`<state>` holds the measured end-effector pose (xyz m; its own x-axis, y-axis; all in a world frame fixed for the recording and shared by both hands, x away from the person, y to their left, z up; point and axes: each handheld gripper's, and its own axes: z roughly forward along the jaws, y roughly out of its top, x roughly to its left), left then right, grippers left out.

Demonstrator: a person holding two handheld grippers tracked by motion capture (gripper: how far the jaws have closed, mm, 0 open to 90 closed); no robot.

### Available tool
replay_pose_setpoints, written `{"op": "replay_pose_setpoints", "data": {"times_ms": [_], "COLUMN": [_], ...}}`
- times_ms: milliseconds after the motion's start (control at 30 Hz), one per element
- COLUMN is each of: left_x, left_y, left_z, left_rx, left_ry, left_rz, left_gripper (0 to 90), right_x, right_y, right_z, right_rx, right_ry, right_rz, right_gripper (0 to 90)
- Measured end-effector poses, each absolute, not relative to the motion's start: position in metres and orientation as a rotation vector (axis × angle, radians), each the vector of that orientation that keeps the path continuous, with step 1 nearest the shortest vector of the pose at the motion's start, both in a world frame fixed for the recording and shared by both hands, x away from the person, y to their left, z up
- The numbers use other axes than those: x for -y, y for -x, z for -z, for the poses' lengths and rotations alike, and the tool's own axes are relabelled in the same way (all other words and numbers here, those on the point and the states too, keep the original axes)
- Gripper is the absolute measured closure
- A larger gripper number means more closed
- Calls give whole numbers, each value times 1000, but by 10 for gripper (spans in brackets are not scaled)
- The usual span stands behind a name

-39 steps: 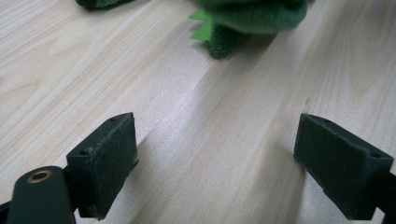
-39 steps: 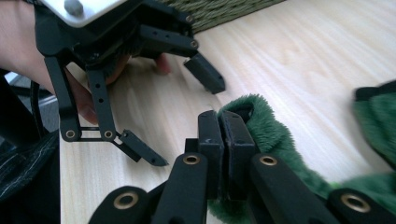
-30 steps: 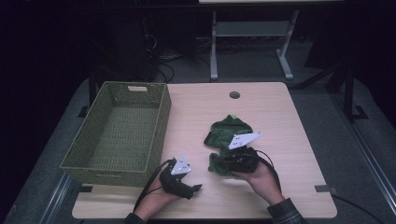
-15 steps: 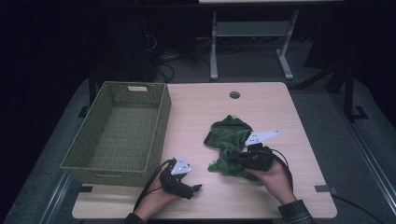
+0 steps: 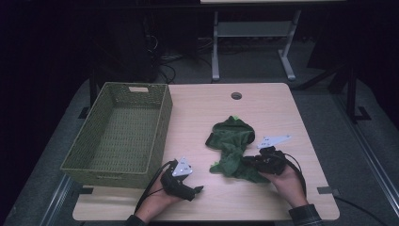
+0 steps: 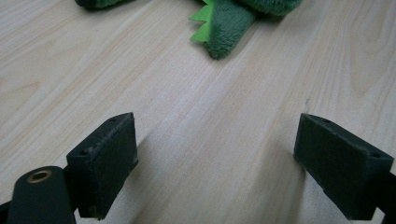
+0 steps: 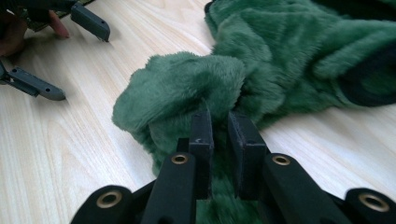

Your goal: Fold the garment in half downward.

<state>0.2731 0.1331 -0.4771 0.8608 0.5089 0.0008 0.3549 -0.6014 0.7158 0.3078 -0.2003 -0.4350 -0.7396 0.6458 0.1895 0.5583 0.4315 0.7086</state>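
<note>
A green plush cloth (image 5: 233, 141) with a bright green zigzag trim (image 6: 201, 23) lies crumpled on the wooden table (image 5: 263, 103), right of the middle. My right gripper (image 5: 249, 162) lies at its near right edge, its jaws (image 7: 220, 130) nearly together with a fold of the fur (image 7: 187, 88) pinched between the pads. Those jaws have just been opening slightly, and the fold is still between them. My left gripper (image 5: 197, 189) rests low on the table near the front edge, left of the cloth. Its jaws (image 6: 215, 158) stand wide open with bare wood between them.
A green woven basket (image 5: 162, 127), with nothing in it, stands at the table's left side, right behind the left hand. A round cable hole (image 5: 236, 95) sits near the far edge. Beyond the table are a metal stand (image 5: 249, 33) and a dark floor.
My right hand has moved to the right and a little nearer, dragging the cloth's near end with it and stretching it out. The left hand has stayed put.
</note>
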Motion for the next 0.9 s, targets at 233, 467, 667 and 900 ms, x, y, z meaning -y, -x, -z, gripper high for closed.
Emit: {"op": "replay_pose_setpoints", "data": {"times_ms": [233,467,667,900], "left_x": [-133,-133,-133,-133], "left_y": [-273,-273,-273,-273], "left_z": [477,477,477,477], "left_rx": [-625,-621,-624,-624], "left_ry": [-2272,-2276,-2276,-2274], "left_rz": [-263,-264,-261,-262], "left_gripper": [125,125,125,125], "right_x": [203,186,170,164], "right_y": [-310,-322,-333,-337], "right_z": [415,423,450,461], "right_rx": [-2514,-2546,-2647,-2679], "right_ry": [-1028,-1008,-1043,-1043], "right_rz": [-1308,-1292,-1154,-1081], "right_gripper": [897,896,895,880]}}
